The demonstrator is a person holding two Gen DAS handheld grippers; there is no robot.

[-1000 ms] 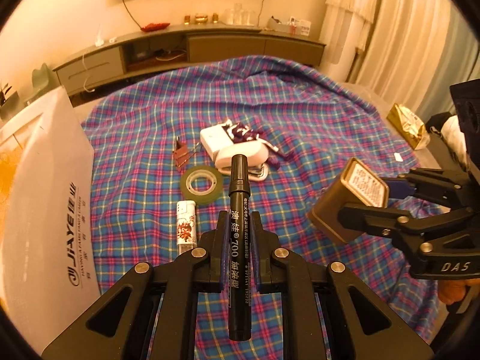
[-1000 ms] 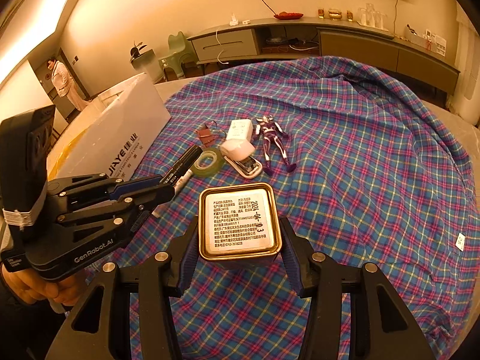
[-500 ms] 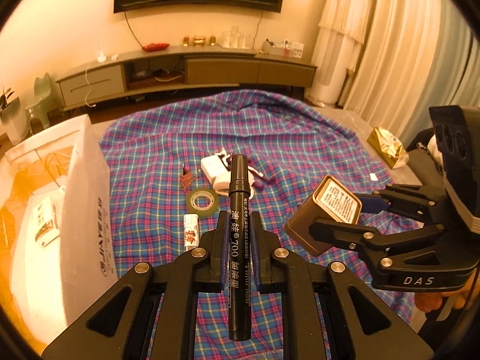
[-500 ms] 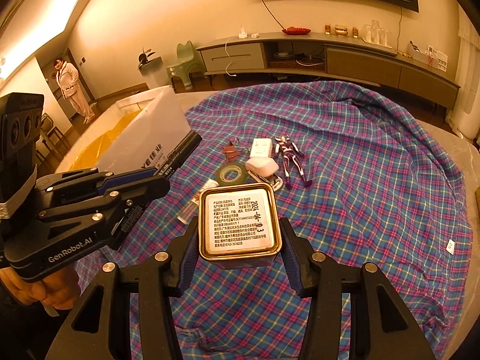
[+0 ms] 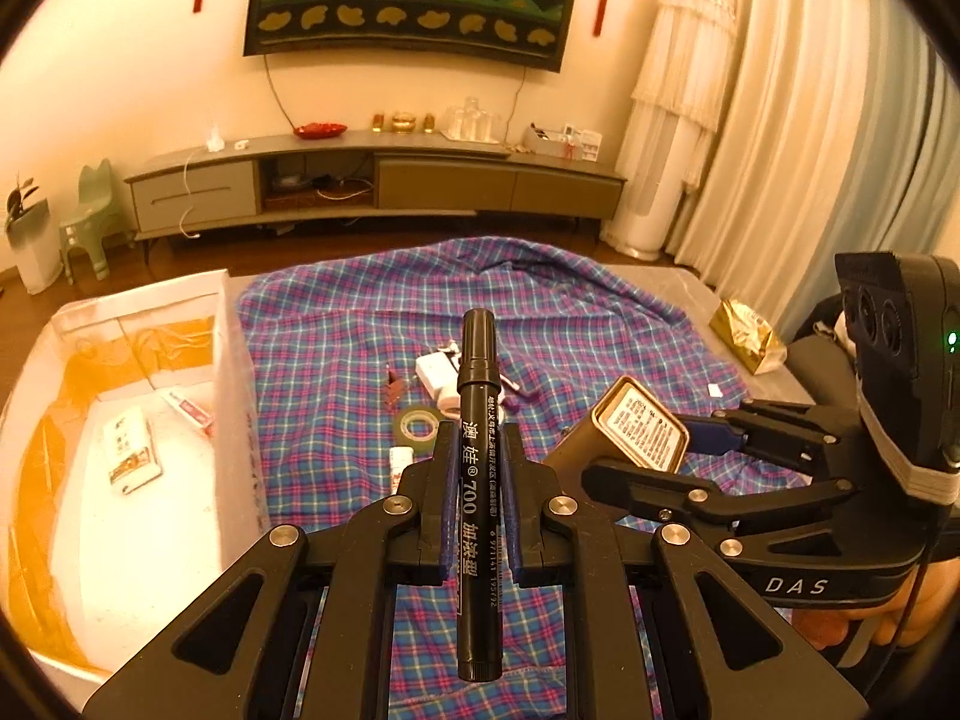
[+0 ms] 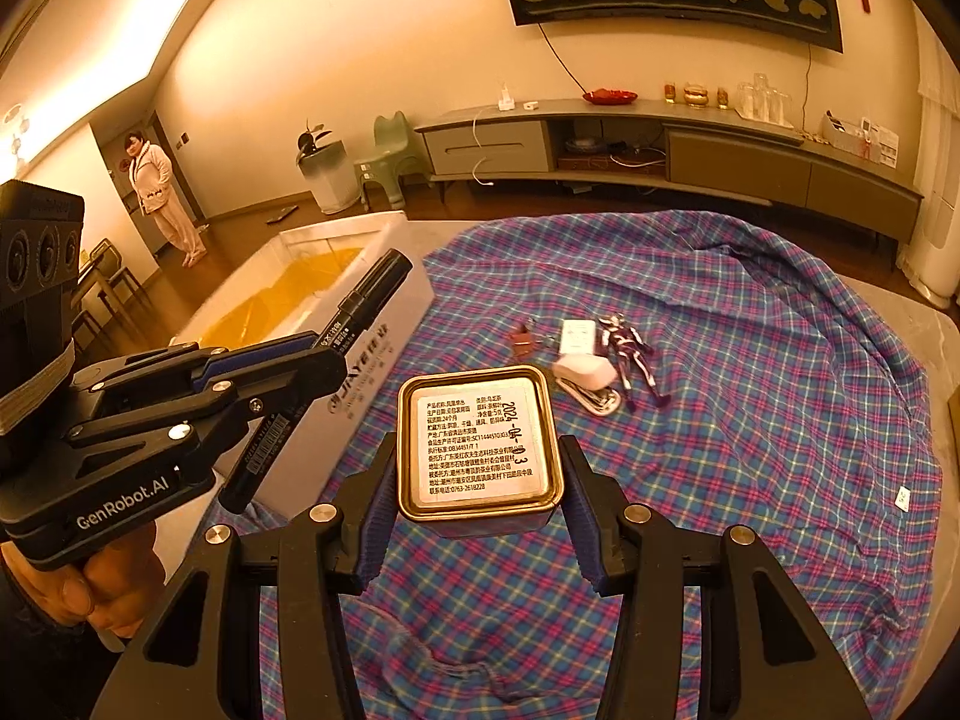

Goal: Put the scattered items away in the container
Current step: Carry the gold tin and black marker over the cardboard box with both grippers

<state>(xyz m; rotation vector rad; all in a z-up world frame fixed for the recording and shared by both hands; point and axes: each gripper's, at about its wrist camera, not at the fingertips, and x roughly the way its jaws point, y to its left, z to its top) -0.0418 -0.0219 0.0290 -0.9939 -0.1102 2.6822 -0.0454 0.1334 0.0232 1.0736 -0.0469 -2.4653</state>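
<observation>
My left gripper (image 5: 477, 450) is shut on a black marker (image 5: 478, 480), held high above the plaid cloth; it also shows in the right wrist view (image 6: 282, 360). My right gripper (image 6: 480, 468) is shut on a square gold tin (image 6: 480, 441), also seen in the left wrist view (image 5: 636, 435). The white foam box (image 5: 237, 396) stands at the left with a small carton (image 5: 132, 450) inside. On the cloth lie a tape roll (image 5: 418, 423), a white tube (image 5: 400, 465), a white charger (image 6: 579, 336), a stapler (image 6: 585, 375), a toy figure (image 6: 627, 345) and brown clips (image 6: 521, 341).
The plaid cloth (image 6: 750, 390) covers a low surface. A gold foil bag (image 5: 747, 336) lies at its right edge. A long TV cabinet (image 5: 372, 180) runs along the back wall. A person (image 6: 159, 192) stands far off at the left.
Both grippers have risen and pulled back with their loads. The foam box interior has come into view at the left.
</observation>
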